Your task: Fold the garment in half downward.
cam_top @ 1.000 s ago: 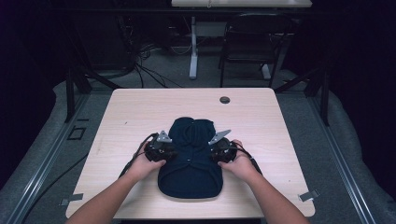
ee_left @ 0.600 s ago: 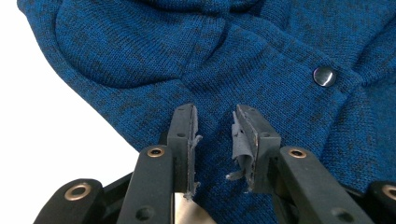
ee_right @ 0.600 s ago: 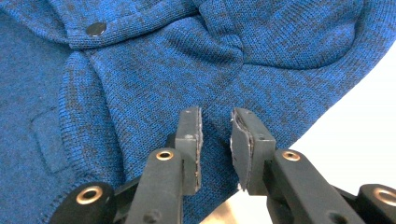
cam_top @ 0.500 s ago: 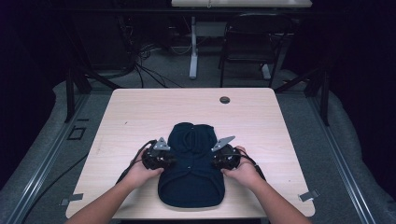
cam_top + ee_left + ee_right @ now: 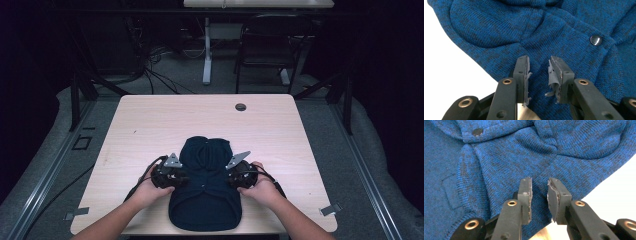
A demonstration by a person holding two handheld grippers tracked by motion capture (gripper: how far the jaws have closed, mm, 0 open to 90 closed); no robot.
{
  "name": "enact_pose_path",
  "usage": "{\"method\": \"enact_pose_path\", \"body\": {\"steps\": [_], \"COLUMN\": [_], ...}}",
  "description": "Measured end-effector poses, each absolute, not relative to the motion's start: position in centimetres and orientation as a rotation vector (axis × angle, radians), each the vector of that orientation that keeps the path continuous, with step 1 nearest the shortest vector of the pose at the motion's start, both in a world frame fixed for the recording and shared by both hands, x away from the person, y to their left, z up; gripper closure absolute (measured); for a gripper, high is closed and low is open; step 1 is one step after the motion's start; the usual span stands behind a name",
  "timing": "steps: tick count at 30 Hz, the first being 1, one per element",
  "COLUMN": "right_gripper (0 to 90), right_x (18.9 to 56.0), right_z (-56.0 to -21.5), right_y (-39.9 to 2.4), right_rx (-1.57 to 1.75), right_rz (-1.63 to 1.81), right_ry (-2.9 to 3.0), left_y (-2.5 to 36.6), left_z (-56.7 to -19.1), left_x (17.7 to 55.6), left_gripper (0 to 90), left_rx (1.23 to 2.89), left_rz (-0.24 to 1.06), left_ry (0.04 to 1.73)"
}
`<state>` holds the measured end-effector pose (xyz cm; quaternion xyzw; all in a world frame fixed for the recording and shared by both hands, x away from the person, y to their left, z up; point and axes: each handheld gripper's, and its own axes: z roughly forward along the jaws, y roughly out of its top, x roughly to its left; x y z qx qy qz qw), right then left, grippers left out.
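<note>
A dark blue knitted garment (image 5: 205, 200) lies folded on the near half of the light wooden table (image 5: 150, 120), its hood end pointing away from me. My left gripper (image 5: 185, 178) rests at its left side and my right gripper (image 5: 232, 178) at its right side, both pointing inward. In the left gripper view the jaws (image 5: 538, 61) stand apart over the knit (image 5: 499, 30), with a metal snap (image 5: 596, 40) farther in. The right gripper (image 5: 539, 182) is likewise open over the fabric (image 5: 579, 142), a snap (image 5: 477, 131) at upper left. Nothing is pinched between either pair.
A small black disc (image 5: 240, 106) sits near the table's far edge. Beyond the table stand a dark chair (image 5: 265, 45) and a desk leg with cables on the floor. Bits of tape (image 5: 330, 209) mark the floor at the table's near corners.
Both hands have slid toward me along the garment's sides, from beside the hood down to its middle. The garment lies where it was.
</note>
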<state>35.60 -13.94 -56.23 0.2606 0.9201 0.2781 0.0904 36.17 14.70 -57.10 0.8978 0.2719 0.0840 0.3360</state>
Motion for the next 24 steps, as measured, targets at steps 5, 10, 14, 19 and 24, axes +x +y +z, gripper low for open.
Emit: {"method": "enact_pose_path", "body": {"steps": [5,10,14,19,24], "right_gripper": [69.3,67.6,65.9,65.5,64.5], "right_x": [35.2,35.1,36.3,38.3,40.4], "right_z": [-56.2,-54.6,-53.2,-51.5,-50.2], "right_y": [-13.8,-13.6,-13.8,-14.1,-13.9], "right_rx": [0.788,0.698,0.705,0.711,0.724], "right_rz": [0.823,0.772,0.763,0.735,0.719], "right_ry": [2.719,2.691,2.695,2.674,2.67], "left_y": [14.6,14.4,14.6,14.5,13.8], "left_z": [-56.9,-55.8,-54.2,-52.2,-51.0], "left_x": [36.1,36.9,38.3,40.4,42.2], "left_gripper": [67.9,67.2,66.4,63.0,62.0], "left_rx": [2.357,2.379,2.364,2.332,2.322], "left_rz": [0.216,0.228,0.259,0.27,0.246], "left_ry": [0.7,0.697,0.706,0.714,0.7]}}
